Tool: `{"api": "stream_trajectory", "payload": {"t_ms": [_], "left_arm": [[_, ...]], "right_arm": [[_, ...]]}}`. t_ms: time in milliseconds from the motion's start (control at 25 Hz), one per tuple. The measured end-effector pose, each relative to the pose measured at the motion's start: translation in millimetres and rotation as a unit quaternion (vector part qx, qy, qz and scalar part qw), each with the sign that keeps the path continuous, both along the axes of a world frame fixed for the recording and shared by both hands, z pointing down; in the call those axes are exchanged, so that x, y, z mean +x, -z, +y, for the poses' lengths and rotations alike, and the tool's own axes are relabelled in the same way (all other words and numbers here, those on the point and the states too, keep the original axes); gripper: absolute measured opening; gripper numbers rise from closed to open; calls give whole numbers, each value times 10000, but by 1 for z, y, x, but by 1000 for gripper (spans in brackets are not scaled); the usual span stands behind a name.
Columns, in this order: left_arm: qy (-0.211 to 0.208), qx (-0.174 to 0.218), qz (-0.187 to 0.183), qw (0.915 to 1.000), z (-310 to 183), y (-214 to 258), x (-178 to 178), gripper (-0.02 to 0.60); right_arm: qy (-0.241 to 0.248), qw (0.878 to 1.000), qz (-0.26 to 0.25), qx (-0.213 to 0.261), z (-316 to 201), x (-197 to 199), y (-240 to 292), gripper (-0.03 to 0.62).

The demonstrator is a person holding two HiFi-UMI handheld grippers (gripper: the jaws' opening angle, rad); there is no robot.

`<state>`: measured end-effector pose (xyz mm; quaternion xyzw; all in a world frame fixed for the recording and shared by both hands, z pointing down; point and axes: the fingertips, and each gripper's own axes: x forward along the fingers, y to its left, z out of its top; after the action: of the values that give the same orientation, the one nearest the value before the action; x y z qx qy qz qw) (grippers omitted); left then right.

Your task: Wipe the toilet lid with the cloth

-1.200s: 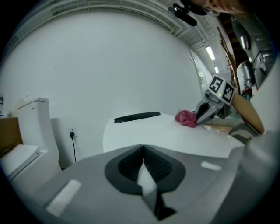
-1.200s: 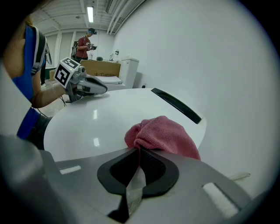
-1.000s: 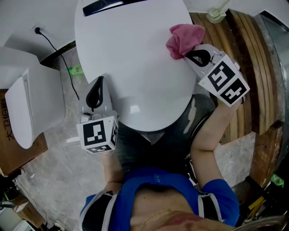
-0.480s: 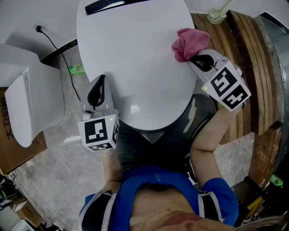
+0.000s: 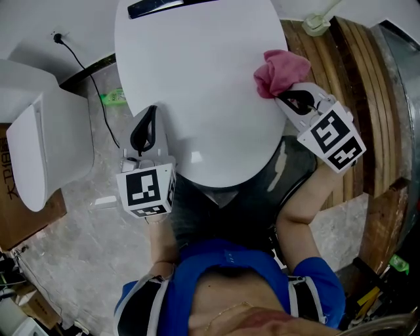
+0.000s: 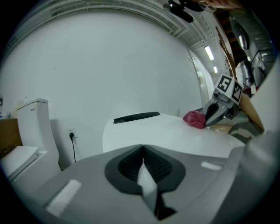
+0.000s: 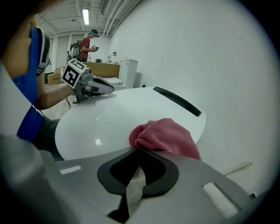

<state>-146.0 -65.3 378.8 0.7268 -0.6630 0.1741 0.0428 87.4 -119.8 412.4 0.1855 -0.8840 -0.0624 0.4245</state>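
No text reads clearly. At nine o'clock in the head view, dark print on the cardboard box [image 5: 6, 197] is cut off. At nine o'clock in the left gripper view, the toilet tank [image 6: 35, 127] bears a logo too small to read.

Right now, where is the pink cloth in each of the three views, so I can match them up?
Head view: pink cloth upper right, at the right edge of the toilet lid, pinched by the right gripper.
Left gripper view: cloth right of centre, across the lid.
Right gripper view: cloth centre, just beyond the shut jaws.
Shared landmark: black strip at the lid's back edge, in all three.
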Motion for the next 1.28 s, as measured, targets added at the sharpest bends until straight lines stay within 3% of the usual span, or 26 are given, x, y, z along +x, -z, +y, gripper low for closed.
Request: {"api": "stream_trajectory", "payload": {"t_ms": [680,1280], "left_arm": [[-10,88,52,9999,1,2,-3,2],[73,219,423,9988,8,2,-9,0]], "right_arm": [[180,9998,-7,-54,24,-8,-1,12],[569,9983,145,36,29,-27,-1,11]]}}
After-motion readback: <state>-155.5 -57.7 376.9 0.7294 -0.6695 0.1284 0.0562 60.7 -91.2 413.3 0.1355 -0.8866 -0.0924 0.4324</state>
